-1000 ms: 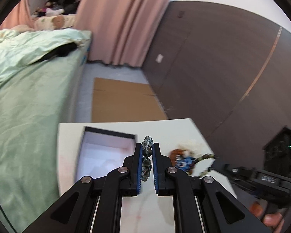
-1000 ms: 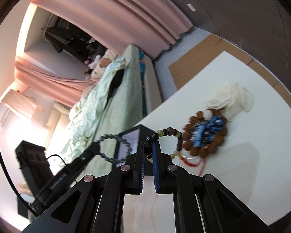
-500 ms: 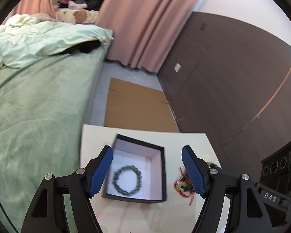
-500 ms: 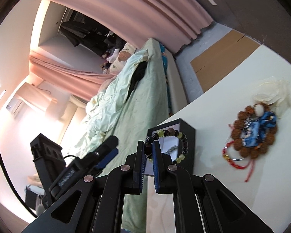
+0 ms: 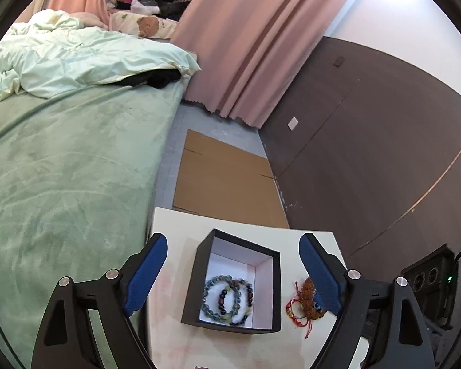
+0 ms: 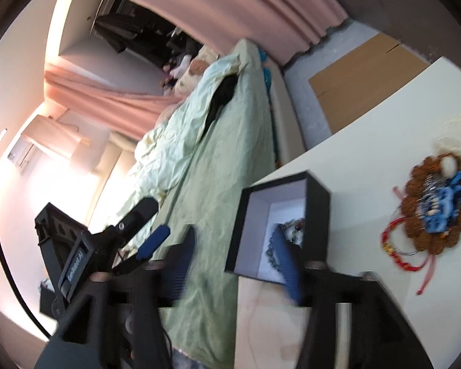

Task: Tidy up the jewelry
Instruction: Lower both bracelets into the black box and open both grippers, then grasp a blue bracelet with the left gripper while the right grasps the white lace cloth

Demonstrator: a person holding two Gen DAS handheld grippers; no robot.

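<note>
A black box (image 5: 199, 276) with a white inside stands on the white table (image 5: 175, 224). Two bead bracelets lie in it: a grey-green one (image 5: 210, 296) and a dark multicoloured one (image 5: 246, 292), overlapping. My left gripper (image 5: 233, 272) is open and empty, held above the box. My right gripper (image 6: 233, 255) is open and empty, blurred, just above the box (image 6: 316, 212); the bracelets (image 6: 287, 230) partly show inside. A pile of jewelry with brown beads, blue pieces and a red cord (image 6: 430, 215) lies right of the box, also in the left wrist view (image 5: 307, 301).
A bed with a green cover (image 5: 61, 169) runs along the table's left side. Flat cardboard (image 5: 224, 181) lies on the floor beyond the table. A dark wall (image 5: 368, 153) is to the right. A whitish crumpled cloth (image 6: 458, 135) lies beyond the jewelry pile.
My left gripper opened and dropped the grey-green bracelet into the box, then rose. My right gripper carried the dark bracelet over the box, opened, and it now lies inside.
</note>
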